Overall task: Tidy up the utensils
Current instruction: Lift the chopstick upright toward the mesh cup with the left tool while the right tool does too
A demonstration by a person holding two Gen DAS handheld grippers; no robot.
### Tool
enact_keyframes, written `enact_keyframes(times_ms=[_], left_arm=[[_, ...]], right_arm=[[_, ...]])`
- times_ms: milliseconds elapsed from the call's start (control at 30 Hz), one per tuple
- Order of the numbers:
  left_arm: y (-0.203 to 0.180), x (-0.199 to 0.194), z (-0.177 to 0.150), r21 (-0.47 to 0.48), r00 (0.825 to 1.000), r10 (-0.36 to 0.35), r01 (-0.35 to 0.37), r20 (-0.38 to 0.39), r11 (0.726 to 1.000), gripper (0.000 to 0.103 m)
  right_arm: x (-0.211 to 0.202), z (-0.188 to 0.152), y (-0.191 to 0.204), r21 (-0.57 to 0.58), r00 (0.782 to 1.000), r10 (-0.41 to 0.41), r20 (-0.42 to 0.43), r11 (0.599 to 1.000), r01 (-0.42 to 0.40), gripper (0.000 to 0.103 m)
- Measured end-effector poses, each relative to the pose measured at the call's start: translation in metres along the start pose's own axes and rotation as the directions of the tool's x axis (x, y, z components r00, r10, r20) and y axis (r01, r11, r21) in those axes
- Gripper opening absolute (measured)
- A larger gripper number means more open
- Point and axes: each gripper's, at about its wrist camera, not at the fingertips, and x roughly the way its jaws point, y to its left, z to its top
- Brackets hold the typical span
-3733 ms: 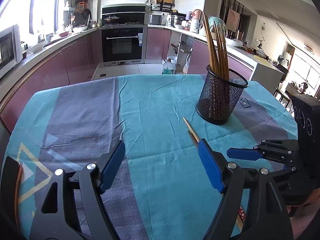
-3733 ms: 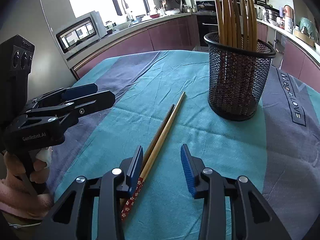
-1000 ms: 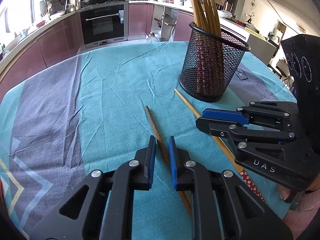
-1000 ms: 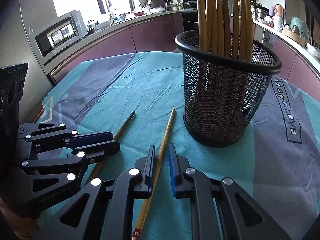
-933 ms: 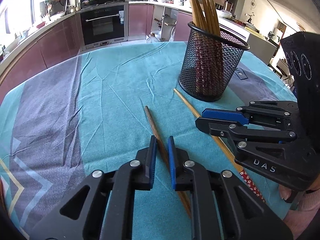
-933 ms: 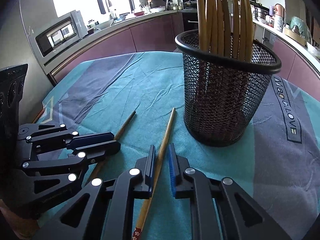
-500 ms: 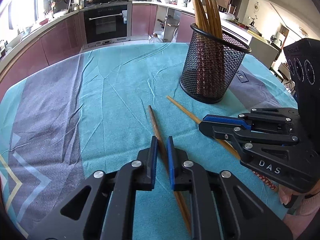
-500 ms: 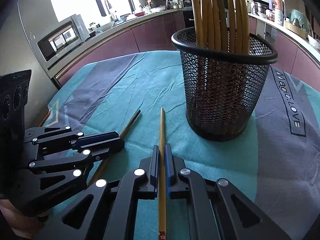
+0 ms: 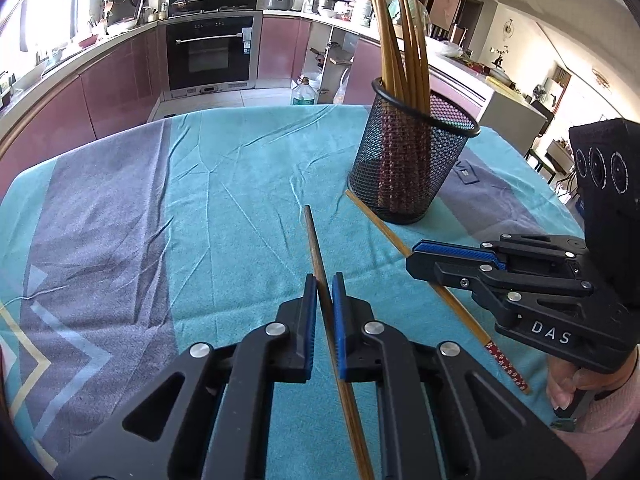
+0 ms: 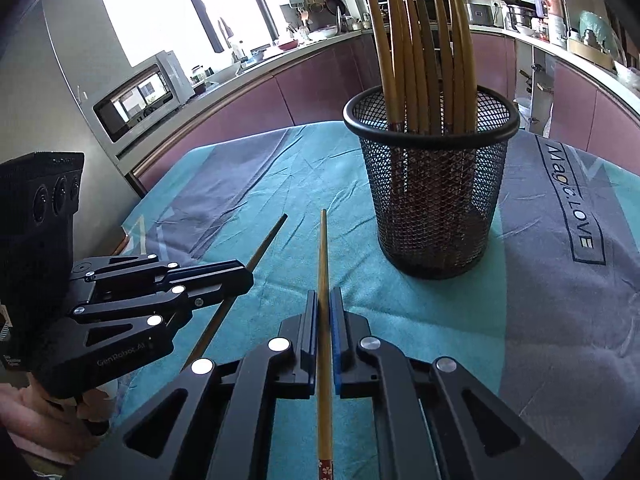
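Observation:
A black mesh holder (image 9: 412,168) with several wooden chopsticks stands on the teal tablecloth; it also shows in the right wrist view (image 10: 434,184). My left gripper (image 9: 324,286) is shut on a dark brown chopstick (image 9: 314,240) and holds it off the cloth, tip pointing forward. My right gripper (image 10: 325,300) is shut on a light chopstick (image 10: 323,248) with a red patterned end, also raised. In the left wrist view the right gripper (image 9: 416,254) and its chopstick (image 9: 380,228) sit right of mine, near the holder's base.
The table (image 9: 120,208) has a teal and grey-purple cloth. Kitchen counters, an oven (image 9: 212,56) and a microwave (image 10: 140,100) lie beyond the table's far edge. A hand (image 9: 568,384) holds the right gripper's handle.
Both grippers closed on their chopsticks about a second ago and have since lifted them off the cloth. The holder now looks lower and slightly farther in both views.

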Motion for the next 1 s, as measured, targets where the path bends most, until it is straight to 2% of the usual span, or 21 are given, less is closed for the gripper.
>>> enact_keyframes(times_ms=[367, 1000], left_arm=[[0.003, -0.025, 0.006, -0.023, 0.997, -0.053, 0.054, 0.056, 0.998, 0.008], [-0.006, -0.063, 0.01, -0.004, 0.987, -0.071, 0.072, 0.142, 0.997, 0.007]], right_arm=[[-0.031, 0.004, 0.0, 0.014, 0.996, 0.036, 0.079, 0.999, -0.037, 0.005], [-0.059, 0.01, 0.001, 0.008, 0.984, 0.044, 0.172, 0.999, -0.046, 0.005]])
